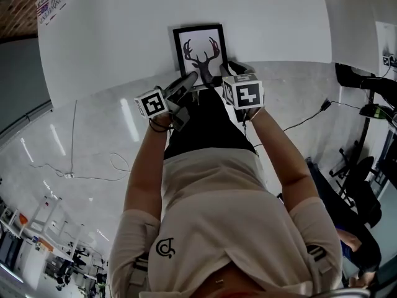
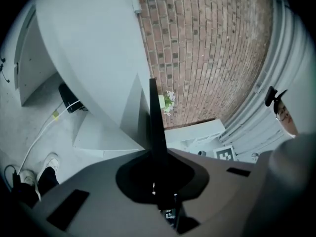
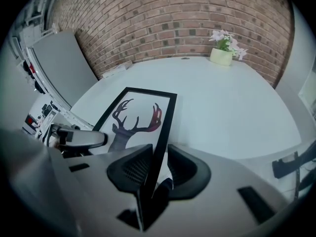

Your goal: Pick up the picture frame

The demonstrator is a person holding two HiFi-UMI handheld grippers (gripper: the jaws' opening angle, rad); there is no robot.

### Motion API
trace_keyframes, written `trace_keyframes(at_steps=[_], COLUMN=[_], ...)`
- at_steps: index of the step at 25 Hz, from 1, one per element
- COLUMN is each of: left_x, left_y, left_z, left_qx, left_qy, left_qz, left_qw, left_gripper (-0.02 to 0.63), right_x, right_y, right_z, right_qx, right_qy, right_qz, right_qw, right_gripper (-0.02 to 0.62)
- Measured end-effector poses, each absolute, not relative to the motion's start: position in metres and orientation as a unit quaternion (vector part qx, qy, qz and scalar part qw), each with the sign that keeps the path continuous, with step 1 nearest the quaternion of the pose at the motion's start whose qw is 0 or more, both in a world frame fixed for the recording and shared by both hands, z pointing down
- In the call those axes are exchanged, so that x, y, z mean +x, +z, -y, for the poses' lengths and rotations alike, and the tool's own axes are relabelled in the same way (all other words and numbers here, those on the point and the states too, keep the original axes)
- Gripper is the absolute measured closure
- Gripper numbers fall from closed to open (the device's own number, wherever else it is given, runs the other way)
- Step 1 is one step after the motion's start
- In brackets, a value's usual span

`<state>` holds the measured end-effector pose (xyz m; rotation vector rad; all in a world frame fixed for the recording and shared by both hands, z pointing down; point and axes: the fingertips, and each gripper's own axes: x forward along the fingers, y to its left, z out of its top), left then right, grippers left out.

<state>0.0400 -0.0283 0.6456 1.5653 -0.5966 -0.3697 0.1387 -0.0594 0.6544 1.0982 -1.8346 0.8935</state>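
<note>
The picture frame (image 1: 200, 45), black-bordered with a deer silhouette, lies flat on the white table (image 1: 124, 36) with its near end at the table's edge. My left gripper (image 1: 189, 79) reaches its near left corner. In the left gripper view the frame shows edge-on as a thin black blade (image 2: 152, 117), and the left gripper (image 2: 156, 159) is shut on it. My right gripper (image 1: 227, 73) is at the near right corner. There the frame's right border (image 3: 159, 132) runs between the jaws of the right gripper (image 3: 157, 164); a sliver of white shows beside one pad, so they stand open around it.
A pot of pale flowers (image 3: 223, 53) stands at the table's far side, before a brick wall (image 3: 168, 19). A cable (image 1: 93, 172) trails on the floor to the left. A second white table (image 1: 360, 23) and dark stands (image 1: 366, 104) are on the right.
</note>
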Motion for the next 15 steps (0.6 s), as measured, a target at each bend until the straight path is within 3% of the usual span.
trace_keyframes(at_steps=[13, 15], left_x=[0.033, 0.022], left_y=[0.572, 0.557], left_z=[0.035, 0.040], left_qx=[0.763, 0.774], left_qy=[-0.144, -0.139], left_qz=[0.321, 0.337], left_qw=[0.542, 0.517], left_gripper=[0.574, 0.574], right_x=[0.137, 0.134], right_y=[0.588, 0.572], right_z=[0.060, 0.066], right_qx=[0.450, 0.455], right_qy=[0.322, 0.310], right_qz=[0.764, 0.773], right_qw=[0.331, 0.315], right_gripper=[0.512, 0.541])
